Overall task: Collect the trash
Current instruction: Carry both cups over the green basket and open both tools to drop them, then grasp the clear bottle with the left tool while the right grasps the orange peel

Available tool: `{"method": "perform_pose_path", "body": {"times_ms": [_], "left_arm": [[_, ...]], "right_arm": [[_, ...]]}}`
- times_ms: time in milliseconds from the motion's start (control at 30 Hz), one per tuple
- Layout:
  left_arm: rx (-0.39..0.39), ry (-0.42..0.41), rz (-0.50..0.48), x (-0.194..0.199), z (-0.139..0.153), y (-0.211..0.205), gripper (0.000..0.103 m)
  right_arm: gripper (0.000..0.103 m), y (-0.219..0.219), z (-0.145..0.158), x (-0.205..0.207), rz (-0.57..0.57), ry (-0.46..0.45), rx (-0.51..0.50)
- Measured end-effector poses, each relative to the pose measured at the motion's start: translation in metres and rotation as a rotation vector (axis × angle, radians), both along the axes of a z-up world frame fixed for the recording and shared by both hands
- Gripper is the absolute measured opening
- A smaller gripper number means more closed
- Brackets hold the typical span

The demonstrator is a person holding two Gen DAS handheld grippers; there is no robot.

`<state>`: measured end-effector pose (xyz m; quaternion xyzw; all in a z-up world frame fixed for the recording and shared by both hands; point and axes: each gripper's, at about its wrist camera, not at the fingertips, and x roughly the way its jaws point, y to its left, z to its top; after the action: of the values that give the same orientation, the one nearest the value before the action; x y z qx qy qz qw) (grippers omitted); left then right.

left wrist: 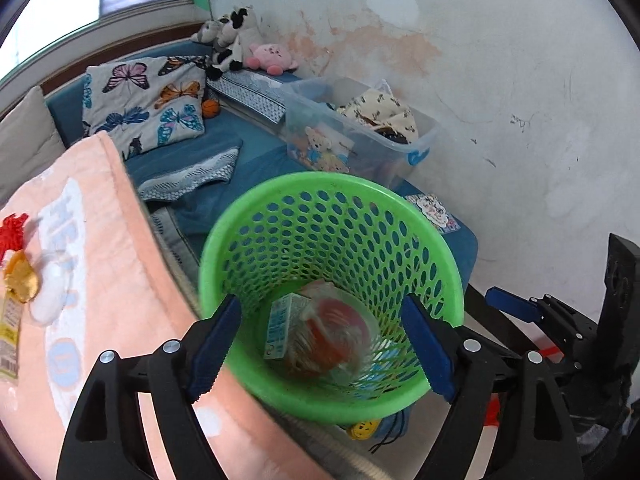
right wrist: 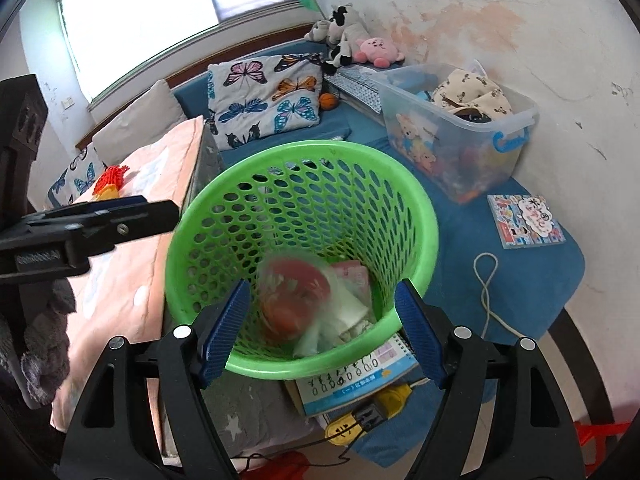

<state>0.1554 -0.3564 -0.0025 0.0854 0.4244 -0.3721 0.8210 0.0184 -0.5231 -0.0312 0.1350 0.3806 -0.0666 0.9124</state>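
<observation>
Where the blue-padded fingers of the left gripper (left wrist: 320,344) and the right gripper (right wrist: 322,330) frame the views, both stand wide apart and grip nothing; each pair hangs over the mouth of the bright green perforated plastic waste basket (left wrist: 256,216), and their bases are cut off at the lower edge. Trash lies at the bottom of that basket, partly blurred: a crumpled clear plastic bag with something red inside (right wrist: 298,292), a small white and blue carton (left wrist: 284,330) beside it, and pale scraps I cannot identify. Under the basket's near rim a blue-covered workbook (right wrist: 352,390) is mostly hidden, with a yellow and black plug block (right wrist: 370,412) just beside it.

To the left spreads a peach-pink fleece blanket (left wrist: 120,248), carrying a red tufted trinket (right wrist: 112,174) and a wrapper (left wrist: 10,332) clipped by the frame. Beyond the basket lies a blue padded mat (right wrist: 520,280) with a white cord (right wrist: 486,280) and a cartoon sticker pack (right wrist: 526,220). Farther back stand a clear plastic storage bin of clothes (right wrist: 460,128), a butterfly-print cushion (right wrist: 264,100), a small orange ball (right wrist: 328,101) and plush toys (right wrist: 360,46) against a stained white wall (left wrist: 500,80), under a bright window (right wrist: 160,12).
</observation>
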Motion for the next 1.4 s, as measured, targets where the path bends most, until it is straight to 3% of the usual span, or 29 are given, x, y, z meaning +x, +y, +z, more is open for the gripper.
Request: {"method": "perform_pose_path", "body": {"times_ms": [233,433,600,867,1133,1400], "left_arm": [[0.02,-0.059,0.095,0.009,0.016,0.051,0.079],[0.065,-0.108,0.232,0.033,0.023,0.116,0.079],[0.121,-0.139,0.357,0.06,0.022,0.173,0.079],[0.198,-0.122,0.501,0.106,0.004,0.243,0.079],[0.201,-0.053,0.545,0.141,-0.021,0.277,0.08],[0.207,-0.025,0.532,0.159,-0.04,0.281,0.081]], "right_arm": [[0.075,0.02,0.012,0.012,0.052,-0.018,0.005],[0.075,0.044,0.022,0.036,0.127,-0.025,0.022],[0.075,0.076,0.034,0.061,0.203,-0.031,0.001],[0.075,0.123,0.045,0.11,0.317,-0.027,-0.022],[0.075,0.165,0.047,0.156,0.403,-0.007,-0.036],[0.075,0.196,0.031,0.197,0.46,0.04,-0.029]]}}
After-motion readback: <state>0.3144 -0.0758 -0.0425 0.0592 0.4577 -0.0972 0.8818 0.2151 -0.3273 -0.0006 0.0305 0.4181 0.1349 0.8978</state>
